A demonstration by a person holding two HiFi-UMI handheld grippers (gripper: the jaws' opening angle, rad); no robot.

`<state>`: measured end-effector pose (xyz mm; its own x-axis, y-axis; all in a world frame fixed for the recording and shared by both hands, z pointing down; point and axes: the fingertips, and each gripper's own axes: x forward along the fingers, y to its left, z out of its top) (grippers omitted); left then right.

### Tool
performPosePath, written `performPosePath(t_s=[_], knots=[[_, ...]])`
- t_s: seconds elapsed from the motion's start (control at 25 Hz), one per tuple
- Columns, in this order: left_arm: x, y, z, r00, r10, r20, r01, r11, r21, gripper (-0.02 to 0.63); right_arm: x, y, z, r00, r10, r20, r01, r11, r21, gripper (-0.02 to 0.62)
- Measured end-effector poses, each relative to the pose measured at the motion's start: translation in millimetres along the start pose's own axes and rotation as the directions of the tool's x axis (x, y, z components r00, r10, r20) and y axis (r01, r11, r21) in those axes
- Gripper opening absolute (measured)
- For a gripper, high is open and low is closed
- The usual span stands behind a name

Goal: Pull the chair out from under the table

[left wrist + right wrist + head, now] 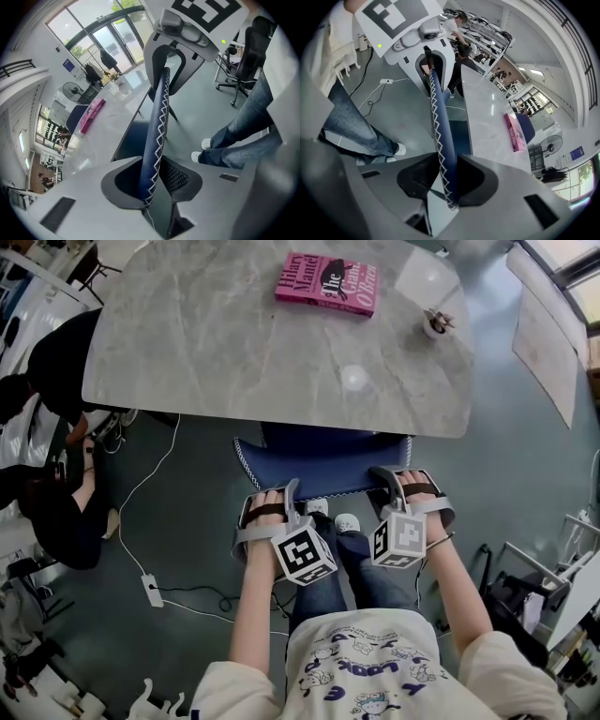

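A blue chair (319, 463) with white stitching along its back is tucked under the grey marble table (234, 352). My left gripper (291, 488) is shut on the top edge of the chair's back near its left end. My right gripper (382, 474) is shut on the same edge near the right end. In the left gripper view the stitched edge of the backrest (157, 122) runs up from between my left gripper's (152, 177) jaws to the right gripper (180, 42). In the right gripper view the backrest (439, 126) sits pinched in my right gripper (447, 180), with the left gripper (426, 51) at its far end.
A pink book (326, 283) and a small cup (436, 324) lie on the table. The holder's white shoes (347, 521) stand just behind the chair. A power strip (153, 590) with its cable lies on the floor at left, near a seated person (56, 493). An office chair (525, 596) stands at right.
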<state>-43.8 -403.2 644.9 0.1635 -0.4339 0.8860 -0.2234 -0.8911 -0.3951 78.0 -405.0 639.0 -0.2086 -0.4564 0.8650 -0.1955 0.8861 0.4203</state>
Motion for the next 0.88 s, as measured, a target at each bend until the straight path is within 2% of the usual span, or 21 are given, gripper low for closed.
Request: performPosePath(t_s=[0.44, 0.88], knots=[[-4, -5, 0, 0.998, -0.070, 0.011, 0.070, 0.997, 0.015, 0.091, -2, 4, -2, 0.998, 0.058, -0.031, -0.058, 0.998, 0.005, 0.098], [-12, -27, -12, 0.995, -0.103, -0.011, 0.103, 0.994, 0.030, 0.084, -12, 36, 2, 0.994, 0.104, -0.044, -0.103, 0.994, 0.032, 0.087]])
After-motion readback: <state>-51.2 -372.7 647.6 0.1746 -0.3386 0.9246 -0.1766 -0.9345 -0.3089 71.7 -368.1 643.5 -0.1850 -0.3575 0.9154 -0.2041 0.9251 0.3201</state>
